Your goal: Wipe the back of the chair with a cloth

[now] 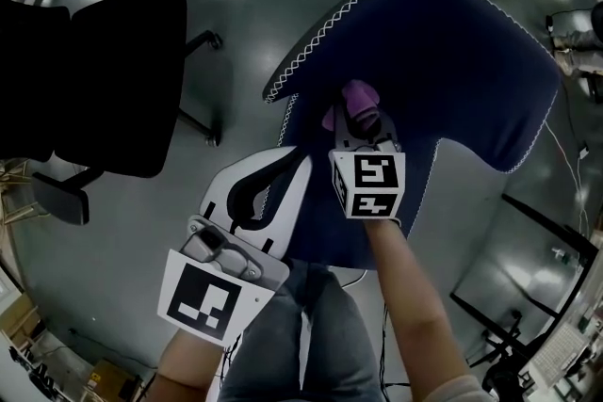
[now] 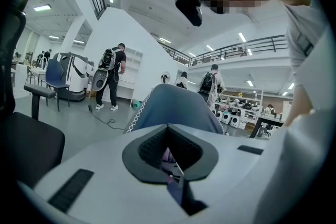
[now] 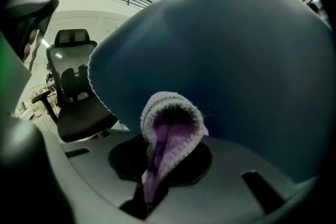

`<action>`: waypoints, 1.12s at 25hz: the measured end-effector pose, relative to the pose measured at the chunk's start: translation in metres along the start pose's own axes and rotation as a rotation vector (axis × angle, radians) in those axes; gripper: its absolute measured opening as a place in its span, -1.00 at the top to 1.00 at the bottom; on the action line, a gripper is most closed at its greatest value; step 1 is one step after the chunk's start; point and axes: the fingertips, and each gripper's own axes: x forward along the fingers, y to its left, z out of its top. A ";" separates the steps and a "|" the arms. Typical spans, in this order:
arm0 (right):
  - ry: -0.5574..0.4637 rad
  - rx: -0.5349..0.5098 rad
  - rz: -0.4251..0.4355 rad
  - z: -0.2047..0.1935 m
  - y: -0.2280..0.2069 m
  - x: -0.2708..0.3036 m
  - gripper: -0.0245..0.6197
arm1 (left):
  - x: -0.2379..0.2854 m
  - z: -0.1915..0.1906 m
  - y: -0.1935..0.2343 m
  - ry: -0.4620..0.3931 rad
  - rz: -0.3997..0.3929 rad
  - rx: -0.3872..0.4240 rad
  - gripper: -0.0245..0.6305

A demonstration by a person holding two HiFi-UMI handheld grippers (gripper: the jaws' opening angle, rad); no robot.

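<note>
My right gripper [image 3: 157,178] clamped on cloth [image 3: 170,131], chair back [image 3: 236,60] just ahead, contact unclear. My left gripper [image 2: 173,178] closed, empty. Judgement: wiping barely begun, most of back left.

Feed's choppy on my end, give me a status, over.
Status: right tool shut on purple cloth, left tool shut, empty. Cloth up at the blue chair back. Black office chair off to the left, not in the way.

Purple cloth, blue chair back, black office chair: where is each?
Purple cloth [image 3: 170,128], right gripper view, on its folded loop.
Blue chair back [image 1: 443,52], head view, middle of its fabric.
Black office chair [image 1: 113,80], head view, on its padding.
</note>
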 end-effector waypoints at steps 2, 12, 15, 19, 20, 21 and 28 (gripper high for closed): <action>-0.006 -0.001 0.025 0.003 0.012 0.003 0.74 | -0.002 0.000 0.004 0.000 0.006 -0.003 0.89; -0.029 -0.047 0.104 0.013 0.050 0.009 0.74 | -0.007 -0.003 0.014 -0.013 0.018 -0.015 0.89; -0.033 -0.041 0.103 0.013 0.049 0.011 0.74 | -0.006 -0.002 0.014 -0.026 0.013 -0.012 0.89; -0.041 -0.053 0.102 0.007 0.048 0.014 0.75 | -0.006 -0.002 0.011 -0.045 -0.001 0.001 0.89; -0.039 -0.055 0.102 0.005 0.048 0.015 0.75 | -0.005 -0.002 0.011 -0.048 -0.005 0.007 0.89; -0.035 -0.056 0.100 0.002 0.047 0.017 0.75 | -0.003 -0.003 0.010 -0.050 -0.009 0.013 0.89; 0.035 -0.073 0.086 -0.029 0.041 0.033 0.75 | 0.005 -0.010 0.008 -0.061 -0.030 0.079 0.89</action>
